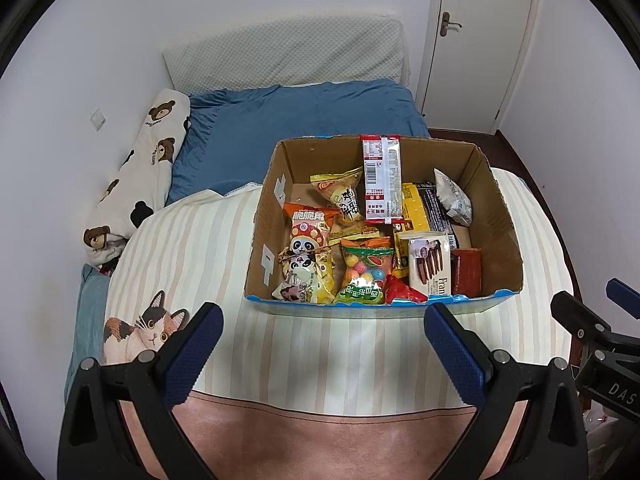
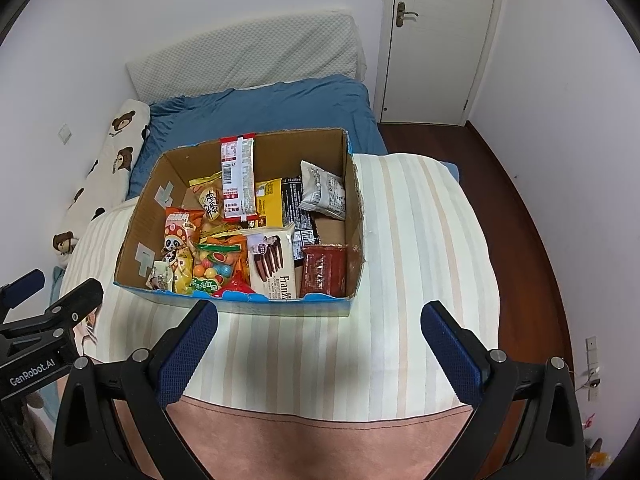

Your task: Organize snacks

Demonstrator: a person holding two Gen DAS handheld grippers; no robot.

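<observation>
Left wrist view: the left hand-held gripper (image 1: 324,344) is spread wide and holds nothing. It hangs over the striped quilt (image 1: 320,352) on the bed, near the box (image 1: 260,216). The snacks (image 1: 364,240) all lie inside the box.

Right wrist view: the right hand-held gripper (image 2: 320,344) is spread wide too, and bare. The snacks (image 2: 256,236) sit packed in the box (image 2: 136,232). This could be tidying about to happen, or tidying done.

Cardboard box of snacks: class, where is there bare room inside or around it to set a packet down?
Inside the cardboard box, only the right strip past the dark red packet and a far-left corner show bare floor; the rest is crowded. The striped quilt is bare in front and right. Both grippers, left gripper and right gripper, are open.
</observation>
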